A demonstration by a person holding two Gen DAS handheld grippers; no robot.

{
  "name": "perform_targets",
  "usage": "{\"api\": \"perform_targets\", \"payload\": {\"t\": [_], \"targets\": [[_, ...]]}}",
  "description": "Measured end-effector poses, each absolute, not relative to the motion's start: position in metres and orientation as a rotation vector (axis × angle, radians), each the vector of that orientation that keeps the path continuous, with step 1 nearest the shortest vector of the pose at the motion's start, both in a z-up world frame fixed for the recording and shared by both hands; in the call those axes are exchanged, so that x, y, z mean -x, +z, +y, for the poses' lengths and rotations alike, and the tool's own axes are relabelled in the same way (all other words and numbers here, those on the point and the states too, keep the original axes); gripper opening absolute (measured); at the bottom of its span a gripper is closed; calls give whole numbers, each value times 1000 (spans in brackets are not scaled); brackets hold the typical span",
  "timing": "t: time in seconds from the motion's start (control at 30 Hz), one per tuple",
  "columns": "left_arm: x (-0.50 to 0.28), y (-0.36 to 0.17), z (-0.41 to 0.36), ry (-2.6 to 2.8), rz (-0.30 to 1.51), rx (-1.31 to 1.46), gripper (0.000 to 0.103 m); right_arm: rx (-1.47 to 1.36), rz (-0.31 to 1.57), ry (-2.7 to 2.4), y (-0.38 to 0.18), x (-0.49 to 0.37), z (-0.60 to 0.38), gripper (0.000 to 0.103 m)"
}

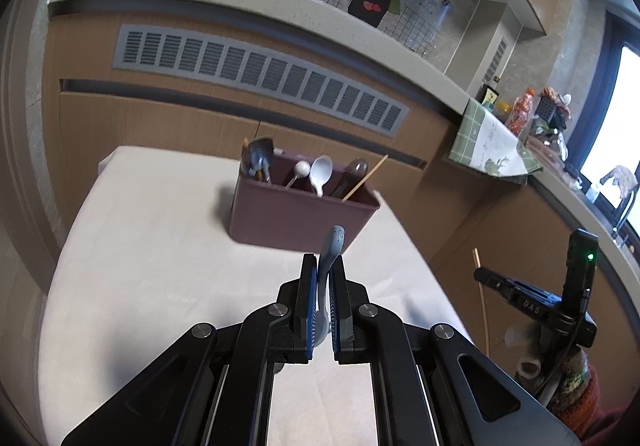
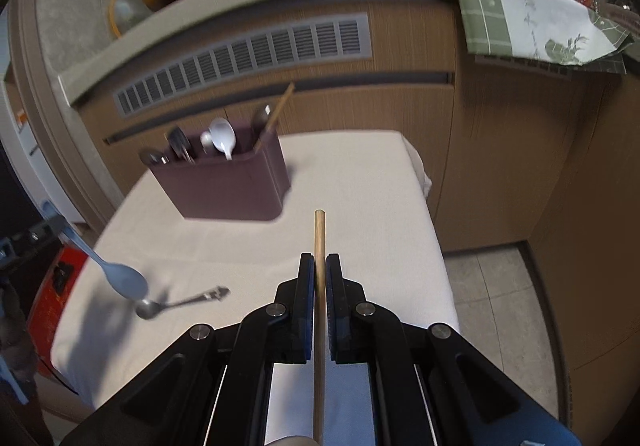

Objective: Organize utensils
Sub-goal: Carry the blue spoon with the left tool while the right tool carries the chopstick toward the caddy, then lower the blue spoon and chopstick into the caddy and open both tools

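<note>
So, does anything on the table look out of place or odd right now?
Yes: one metal spoon lies loose on the white tablecloth, apart from the maroon utensil holder where the other utensils stand. Nothing looks spilled or damaged.

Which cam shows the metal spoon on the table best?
Right wrist: the metal spoon lies in full on the white tablecloth, just under the blue spoon that the left hand-held gripper holds. The left wrist view doesn't show it.
</note>
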State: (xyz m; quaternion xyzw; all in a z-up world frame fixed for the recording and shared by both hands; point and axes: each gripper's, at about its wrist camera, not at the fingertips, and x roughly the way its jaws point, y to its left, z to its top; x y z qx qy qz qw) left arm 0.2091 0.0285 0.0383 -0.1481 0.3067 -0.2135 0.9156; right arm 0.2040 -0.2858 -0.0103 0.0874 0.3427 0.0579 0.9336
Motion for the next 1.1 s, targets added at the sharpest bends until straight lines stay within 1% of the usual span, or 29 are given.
{"api": "perform_targets", "payload": {"t": [0.13, 0.37, 0.5, 0.6, 0.73, 0.93, 1.1], "targets": [[-217, 71, 27, -475, 571, 283, 6, -180, 578, 125, 27, -205, -276, 6], [-254, 156, 31, -475, 380, 218, 6, -175, 218, 147, 142, -245, -256, 6], [-285, 173, 34, -458, 329, 215, 6, -186, 110, 161, 177, -284, -237, 6], [-312, 172, 35, -461, 332, 226, 6, -207, 97, 173, 180, -316, -223, 6], [-347, 156, 32, -474, 358, 250, 6, -208, 102, 175, 166, -350, -211, 6], [-400, 120, 24, -501, 431, 290, 6, -168, 156, 205, 130, -397, -197, 6], [-426, 89, 11, -514, 489, 291, 6, -160, 188, 198, 100, -420, -194, 6]]}}
